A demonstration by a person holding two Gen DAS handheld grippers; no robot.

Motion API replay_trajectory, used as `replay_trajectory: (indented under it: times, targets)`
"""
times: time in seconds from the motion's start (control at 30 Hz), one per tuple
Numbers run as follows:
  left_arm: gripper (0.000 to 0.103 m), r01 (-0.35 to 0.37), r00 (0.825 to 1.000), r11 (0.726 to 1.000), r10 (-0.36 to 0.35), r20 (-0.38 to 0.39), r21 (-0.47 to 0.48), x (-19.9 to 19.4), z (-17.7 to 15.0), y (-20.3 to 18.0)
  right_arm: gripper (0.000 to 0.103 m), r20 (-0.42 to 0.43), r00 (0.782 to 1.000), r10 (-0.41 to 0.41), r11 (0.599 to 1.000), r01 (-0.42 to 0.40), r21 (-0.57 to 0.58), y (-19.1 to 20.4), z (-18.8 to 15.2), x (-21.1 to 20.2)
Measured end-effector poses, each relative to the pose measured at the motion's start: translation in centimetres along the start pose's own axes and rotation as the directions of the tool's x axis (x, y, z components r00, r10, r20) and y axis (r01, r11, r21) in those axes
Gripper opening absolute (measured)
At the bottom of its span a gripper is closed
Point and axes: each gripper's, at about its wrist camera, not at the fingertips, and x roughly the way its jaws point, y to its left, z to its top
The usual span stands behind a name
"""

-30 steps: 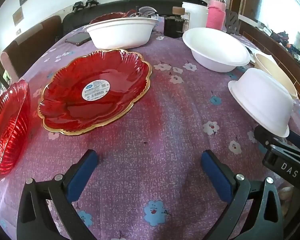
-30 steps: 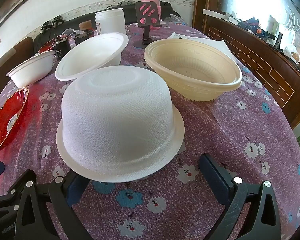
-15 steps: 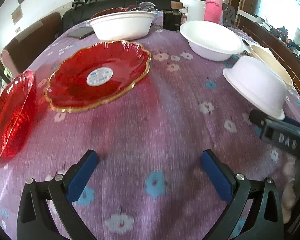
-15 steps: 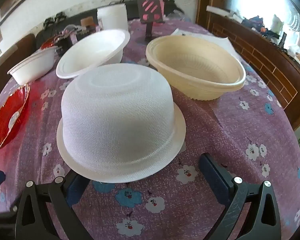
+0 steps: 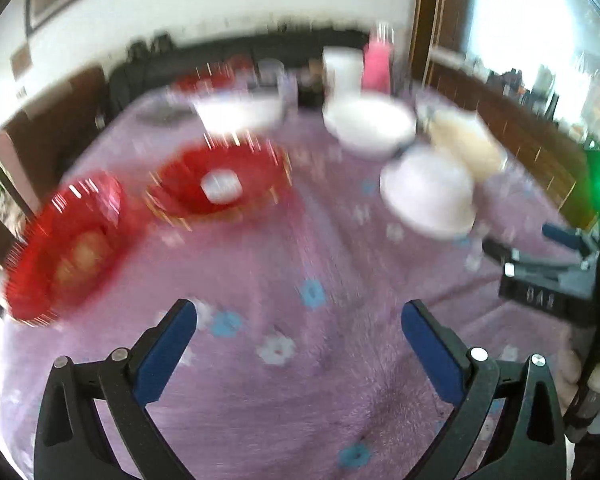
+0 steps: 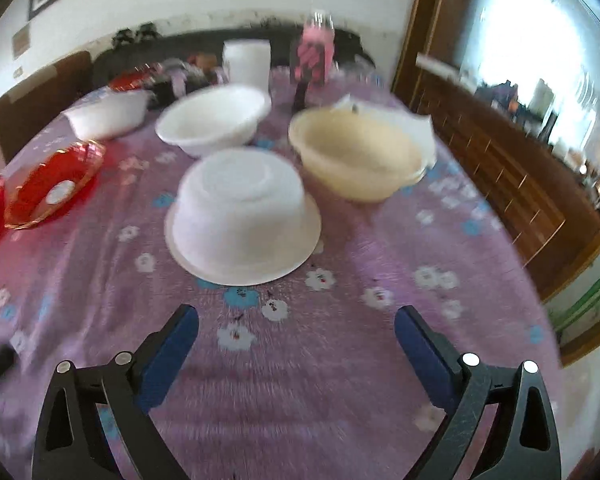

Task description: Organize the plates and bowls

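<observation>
With both the left tool (image 5: 299,326) and the right tool (image 6: 296,330) held released and empty above the worktop (image 6: 340,360), the upturned white bowl (image 6: 242,216) resting there could be shoved into the nearby cream bowl (image 6: 358,160) by a hasty approach.

The left gripper (image 5: 299,320) hung wide apart over the purple flowered cloth (image 5: 300,380), holding nothing. Two red plates (image 5: 66,246) (image 5: 220,184) lay far left, blurred. An upturned white bowl (image 5: 428,196) sat far right, near a cream bowl (image 5: 466,148). The right gripper (image 5: 540,256) showed at the right edge.
</observation>
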Motion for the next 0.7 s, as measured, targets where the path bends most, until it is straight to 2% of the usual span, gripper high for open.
replay_trajectory:
  times: [0.1,0.13,0.2,0.27,0.3,0.33,0.37,0.4,0.43,0.53,0.6,0.7]
  targets:
    - [0.103,-0.024,0.99,0.997,0.034,0.134,-0.071,-3.8,2.3,3.2,0.1,0.029,0.998,0.063,0.998,-0.063,-0.007,0.2,1.8,-2.4]
    - [0.103,-0.046,0.978,0.993,0.068,0.196,-0.113,-5.5,3.3,4.8,0.1,0.038,0.991,0.128,0.992,-0.128,-0.003,0.4,3.2,-3.6]
    - [0.103,-0.077,0.96,0.985,0.114,0.255,-0.151,-7.4,4.5,6.8,0.1,0.105,0.969,0.222,0.974,-0.226,0.021,0.2,5.6,-6.3]
    - [0.103,-0.125,0.948,0.977,0.17,0.271,-0.173,-8.7,6.5,8.9,0.101,0.277,0.893,0.356,0.919,-0.388,0.068,-0.5,8.0,-10.1]
    - [0.103,-0.156,0.942,0.972,0.199,0.269,-0.174,-9.0,7.2,9.6,0.103,0.347,0.834,0.43,0.872,-0.483,0.08,-0.7,8.8,-11.1]
    - [0.103,-0.186,0.935,0.966,0.23,0.271,-0.178,-9.5,7.7,10.2,0.103,0.396,0.74,0.543,0.783,-0.617,0.078,-0.7,9.5,-11.4]
    - [0.103,-0.208,0.925,0.96,0.255,0.282,-0.185,-10.0,8.0,10.9,0.103,0.361,0.719,0.594,0.748,-0.659,0.079,0.1,10.0,-10.7]
    - [0.103,-0.218,0.916,0.957,0.268,0.297,-0.191,-10.5,8.1,11.3,0.103,0.25,0.746,0.617,0.755,-0.651,0.081,2.0,10.8,-8.9]
    - [0.103,-0.232,0.903,0.952,0.287,0.321,-0.198,-11.0,8.3,11.7,0.103,0.194,0.771,0.606,0.774,-0.628,0.08,3.4,10.8,-7.5]
    - [0.103,-0.248,0.882,0.946,0.31,0.355,-0.209,-11.5,7.8,12.4,0.099,0.134,0.826,0.547,0.828,-0.558,0.057,6.8,10.0,-4.4]
    - [0.103,-0.262,0.881,0.944,0.32,0.35,-0.202,-10.9,7.5,12.5,0.098,0.124,0.843,0.524,0.845,-0.532,0.05,8.3,9.5,-3.0]
    - [0.103,-0.274,0.884,0.942,0.326,0.335,-0.194,-10.3,7.6,13.0,0.098,0.128,0.858,0.497,0.855,-0.509,0.099,8.5,9.4,-0.6]
